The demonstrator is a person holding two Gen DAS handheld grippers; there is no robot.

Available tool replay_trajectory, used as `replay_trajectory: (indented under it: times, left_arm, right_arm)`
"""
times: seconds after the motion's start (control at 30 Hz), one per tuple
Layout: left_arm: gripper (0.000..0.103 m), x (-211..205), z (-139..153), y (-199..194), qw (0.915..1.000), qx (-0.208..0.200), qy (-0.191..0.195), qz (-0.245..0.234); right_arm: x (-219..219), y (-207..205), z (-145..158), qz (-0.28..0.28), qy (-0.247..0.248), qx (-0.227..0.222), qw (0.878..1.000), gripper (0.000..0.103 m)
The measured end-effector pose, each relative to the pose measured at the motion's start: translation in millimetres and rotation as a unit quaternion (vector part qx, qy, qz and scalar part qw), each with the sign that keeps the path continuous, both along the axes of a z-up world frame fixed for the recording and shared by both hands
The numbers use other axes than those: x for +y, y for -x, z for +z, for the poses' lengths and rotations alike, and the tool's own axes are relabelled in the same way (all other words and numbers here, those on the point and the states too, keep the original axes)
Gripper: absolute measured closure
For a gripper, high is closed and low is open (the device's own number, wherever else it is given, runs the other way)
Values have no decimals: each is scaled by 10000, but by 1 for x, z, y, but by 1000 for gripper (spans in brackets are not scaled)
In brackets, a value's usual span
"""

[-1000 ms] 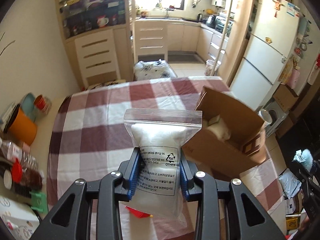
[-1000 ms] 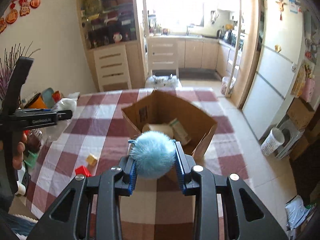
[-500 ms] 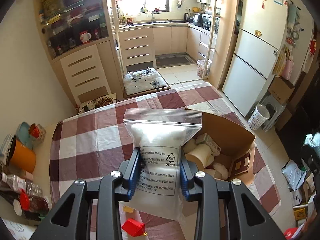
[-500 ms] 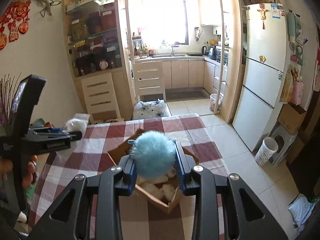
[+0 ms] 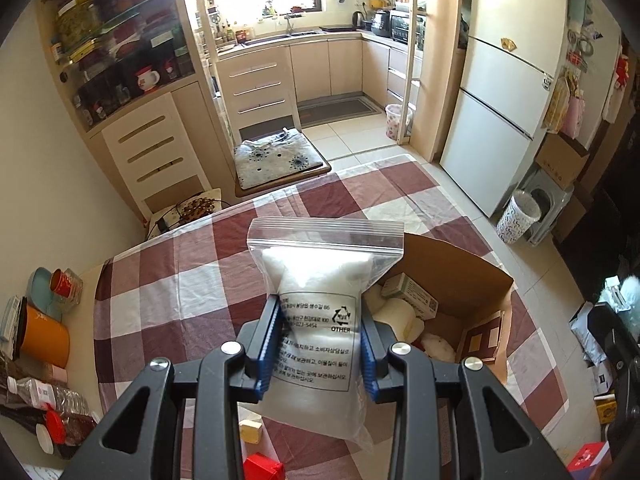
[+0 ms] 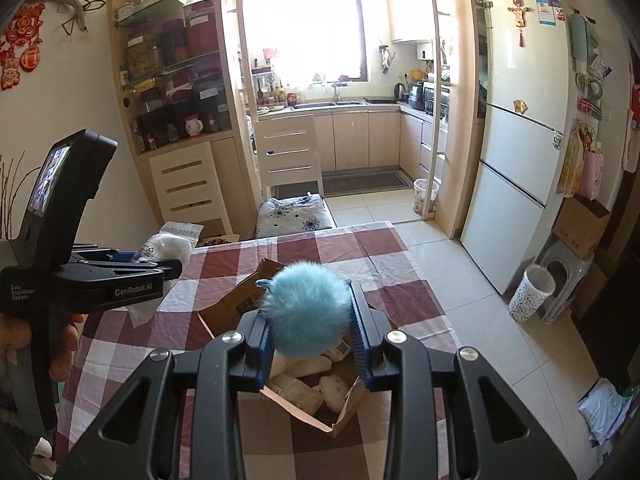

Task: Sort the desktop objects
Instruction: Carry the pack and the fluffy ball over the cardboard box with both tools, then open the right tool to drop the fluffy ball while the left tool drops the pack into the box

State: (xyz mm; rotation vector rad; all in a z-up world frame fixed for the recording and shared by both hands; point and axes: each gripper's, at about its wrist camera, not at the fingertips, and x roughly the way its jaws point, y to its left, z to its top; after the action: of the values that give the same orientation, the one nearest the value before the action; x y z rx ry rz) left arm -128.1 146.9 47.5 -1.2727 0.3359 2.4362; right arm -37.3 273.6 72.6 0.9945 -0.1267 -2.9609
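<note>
Daylight is pouring through the kitchen window [image 6: 316, 36] at 12 o'clock, washing out the sink counter [image 6: 332, 106] and beige cabinets [image 5: 320, 68] under it, while a mat [image 6: 360, 182] is lying on the pale tiled floor [image 6: 452, 264]. At 2 o'clock a white fridge [image 6: 520, 136] is standing against the wall with a patterned bin [image 6: 534, 292] near its foot, and at 10 o'clock glass shelves [image 6: 172, 68] crowded with jars are sitting above a slatted white cabinet [image 6: 188, 188]. A cushioned chair [image 5: 276, 156] is tucked at the far edge of the table, which is wearing a red-and-white checked cloth [image 5: 180, 280].
</note>
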Motion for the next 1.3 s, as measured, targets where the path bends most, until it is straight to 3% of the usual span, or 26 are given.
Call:
replay_trajectory:
  times: [1.3]
  left_arm:
    - [68,33,-44,26,9976,-555,366,-202]
  right_arm:
    - [8,31,-40,-174,79,-600,9980,70]
